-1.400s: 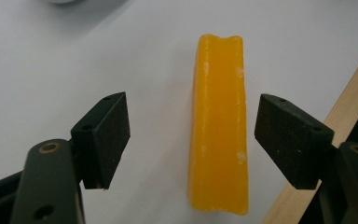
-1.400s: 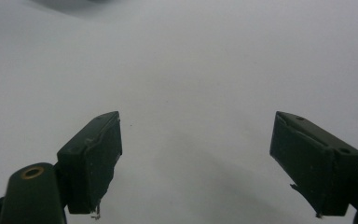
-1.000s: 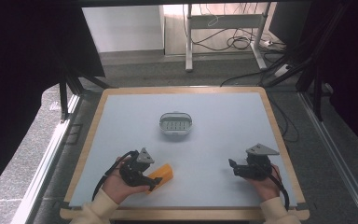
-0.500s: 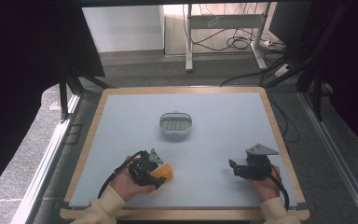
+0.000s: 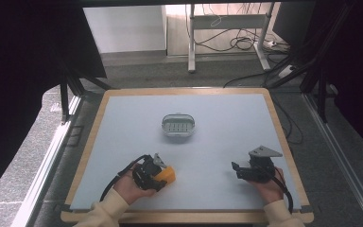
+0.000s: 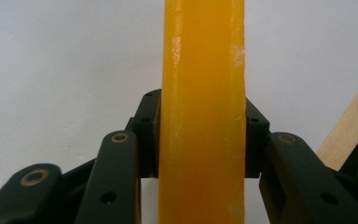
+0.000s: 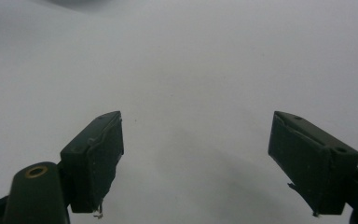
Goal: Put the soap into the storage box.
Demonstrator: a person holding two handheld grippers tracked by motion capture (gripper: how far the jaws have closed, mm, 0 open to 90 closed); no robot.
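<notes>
Since a second ago our left tongs (image 5: 163,176) have clamped the orange block (image 5: 167,175), well short of the clear dish (image 5: 178,125); right tongs (image 5: 237,170) unmoved, jaws apart.

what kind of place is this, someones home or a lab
Most likely a lab or recording workspace, not a home: a bare wood-framed table, black curtains around it, and loose cables under a metal desk frame behind.
</notes>
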